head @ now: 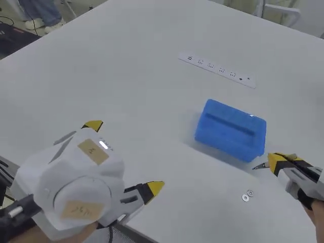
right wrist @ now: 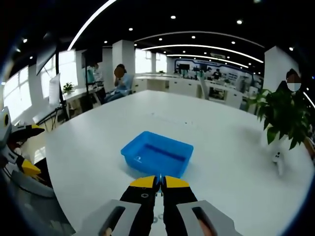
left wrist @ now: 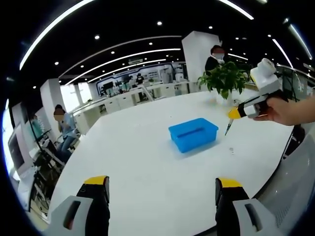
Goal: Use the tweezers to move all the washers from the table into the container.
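Gripped tweezers (head: 259,165) in right gripper (head: 277,162), tip gap and load unreadable; needed slow, square descent onto washers (head: 247,195) near container (head: 230,143).

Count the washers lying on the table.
2. One washer and a second washer lie side by side on the table, in front of the blue container, near the tweezers. More may be hidden.

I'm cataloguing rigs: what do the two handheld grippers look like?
The left gripper and right gripper each have a whitish body and black jaws with yellow tips. The left one bears two tan handwritten labels and a small white light.
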